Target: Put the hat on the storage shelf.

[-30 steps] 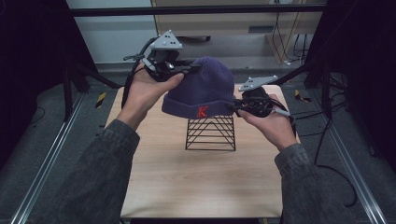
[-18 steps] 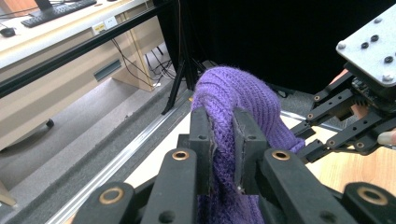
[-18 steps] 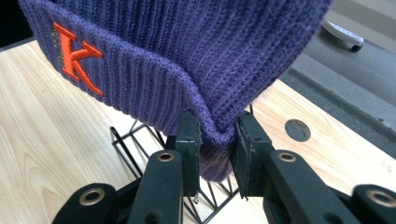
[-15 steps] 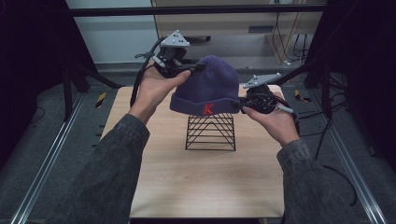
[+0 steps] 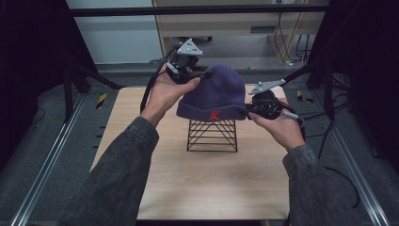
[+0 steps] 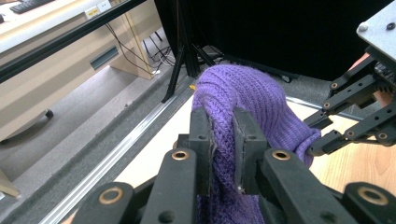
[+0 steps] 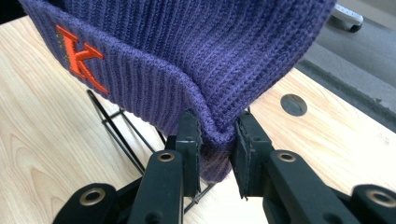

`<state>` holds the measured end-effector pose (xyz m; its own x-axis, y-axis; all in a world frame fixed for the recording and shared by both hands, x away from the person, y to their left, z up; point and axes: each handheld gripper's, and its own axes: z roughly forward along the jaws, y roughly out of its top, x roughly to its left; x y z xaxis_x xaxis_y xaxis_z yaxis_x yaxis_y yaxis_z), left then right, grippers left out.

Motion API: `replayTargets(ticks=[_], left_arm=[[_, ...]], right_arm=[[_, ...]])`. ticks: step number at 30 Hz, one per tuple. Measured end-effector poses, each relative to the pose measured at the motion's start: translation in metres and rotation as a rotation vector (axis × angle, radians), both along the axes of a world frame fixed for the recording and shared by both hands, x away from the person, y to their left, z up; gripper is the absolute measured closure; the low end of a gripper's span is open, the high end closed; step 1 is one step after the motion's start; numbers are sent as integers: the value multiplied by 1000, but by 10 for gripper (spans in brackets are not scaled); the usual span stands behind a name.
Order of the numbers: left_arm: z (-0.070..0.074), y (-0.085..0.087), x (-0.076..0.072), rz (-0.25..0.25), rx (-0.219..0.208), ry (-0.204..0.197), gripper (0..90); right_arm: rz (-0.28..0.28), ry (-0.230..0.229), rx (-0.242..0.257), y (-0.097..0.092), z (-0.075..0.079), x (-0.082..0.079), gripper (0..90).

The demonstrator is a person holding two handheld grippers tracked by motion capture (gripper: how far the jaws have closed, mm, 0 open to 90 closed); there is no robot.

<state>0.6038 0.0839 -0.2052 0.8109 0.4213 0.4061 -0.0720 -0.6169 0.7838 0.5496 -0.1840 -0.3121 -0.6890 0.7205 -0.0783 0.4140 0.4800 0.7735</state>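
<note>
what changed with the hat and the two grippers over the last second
The purple hat, pinched by the left gripper and the right gripper, has come down a little toward the black wire stand, and its cuff now hides the stand's top. Both grips stayed shut on the hat. The stand and table kept their places.

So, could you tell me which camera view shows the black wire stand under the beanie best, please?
The high view: the wire stand shows nearly whole on the table, right below the purple beanie. The right gripper view catches a few of its wires beneath the cuff; in the left gripper view the knit covers it.
</note>
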Motion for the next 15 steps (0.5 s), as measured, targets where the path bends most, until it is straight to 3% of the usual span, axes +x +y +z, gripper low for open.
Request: replayTargets(ticks=[15], left_arm=[[-18,-1,11,13,22,3,795]], right_arm=[[-21,36,-8,-7,-15,1,749]])
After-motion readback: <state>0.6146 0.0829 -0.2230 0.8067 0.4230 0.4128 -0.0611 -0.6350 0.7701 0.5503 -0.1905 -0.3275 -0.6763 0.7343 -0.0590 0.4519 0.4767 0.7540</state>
